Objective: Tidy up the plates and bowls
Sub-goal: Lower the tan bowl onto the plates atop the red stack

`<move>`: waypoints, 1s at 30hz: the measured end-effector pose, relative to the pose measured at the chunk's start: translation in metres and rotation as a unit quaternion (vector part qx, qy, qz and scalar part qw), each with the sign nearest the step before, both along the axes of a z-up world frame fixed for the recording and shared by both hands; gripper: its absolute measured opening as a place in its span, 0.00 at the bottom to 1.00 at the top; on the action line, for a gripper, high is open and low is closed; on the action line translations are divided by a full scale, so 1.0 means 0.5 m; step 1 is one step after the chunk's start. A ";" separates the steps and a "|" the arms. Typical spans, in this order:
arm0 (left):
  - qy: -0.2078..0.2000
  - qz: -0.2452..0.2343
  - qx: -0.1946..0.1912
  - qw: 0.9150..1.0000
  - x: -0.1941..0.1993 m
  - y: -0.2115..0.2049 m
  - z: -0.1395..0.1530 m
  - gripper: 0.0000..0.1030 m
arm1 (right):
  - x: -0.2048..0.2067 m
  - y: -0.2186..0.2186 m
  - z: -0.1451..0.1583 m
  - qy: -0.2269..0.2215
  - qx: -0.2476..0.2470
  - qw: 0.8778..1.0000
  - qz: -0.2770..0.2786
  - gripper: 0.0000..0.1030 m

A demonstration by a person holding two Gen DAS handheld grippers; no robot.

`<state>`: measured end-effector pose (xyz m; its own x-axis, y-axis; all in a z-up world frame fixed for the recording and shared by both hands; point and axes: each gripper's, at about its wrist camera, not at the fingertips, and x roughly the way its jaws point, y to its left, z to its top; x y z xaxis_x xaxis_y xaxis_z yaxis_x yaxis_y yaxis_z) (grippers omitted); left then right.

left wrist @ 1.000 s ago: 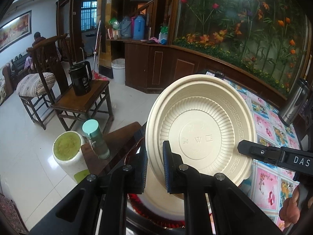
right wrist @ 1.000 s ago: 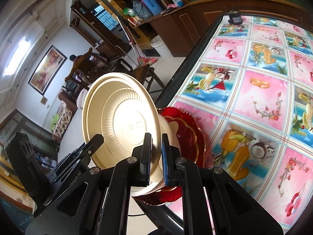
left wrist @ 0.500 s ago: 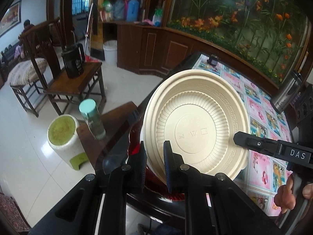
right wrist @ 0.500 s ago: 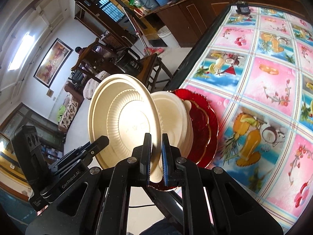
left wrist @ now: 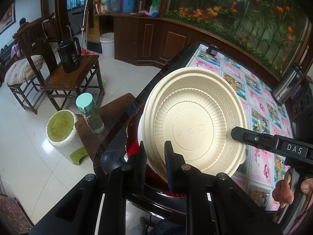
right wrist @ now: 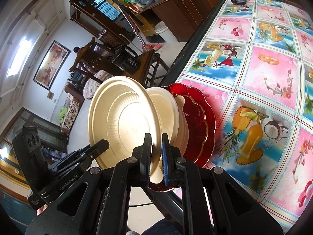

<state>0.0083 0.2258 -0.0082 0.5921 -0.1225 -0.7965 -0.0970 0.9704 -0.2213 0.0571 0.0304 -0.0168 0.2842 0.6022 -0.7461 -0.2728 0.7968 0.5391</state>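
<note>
A cream ribbed plate (left wrist: 192,125) is held tilted on edge above the table's near-left corner. My left gripper (left wrist: 155,156) is shut on its lower rim. My right gripper (right wrist: 156,156) is shut on the opposite rim and shows in the left wrist view (left wrist: 254,138). The plate also shows in the right wrist view (right wrist: 125,121). Behind it stand more cream bowls (right wrist: 168,115) stacked on red glass plates (right wrist: 197,121) at the table edge.
The table has a pink and blue fruit-pattern cloth (right wrist: 264,74). A steel flask (left wrist: 287,86) stands at the right. Left of the table are a wooden stool with a mint-capped bottle (left wrist: 90,113), a white bin (left wrist: 62,131) and a chair with a black kettle (left wrist: 69,58).
Both grippers have lifted the cream plate up and off the stack, tilting it more upright. The cream bowls and red plates beneath have come into view.
</note>
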 end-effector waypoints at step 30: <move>-0.058 0.017 0.189 0.980 0.002 -0.051 0.013 0.23 | 0.020 0.003 -0.029 0.013 -0.008 1.000 -0.002 0.11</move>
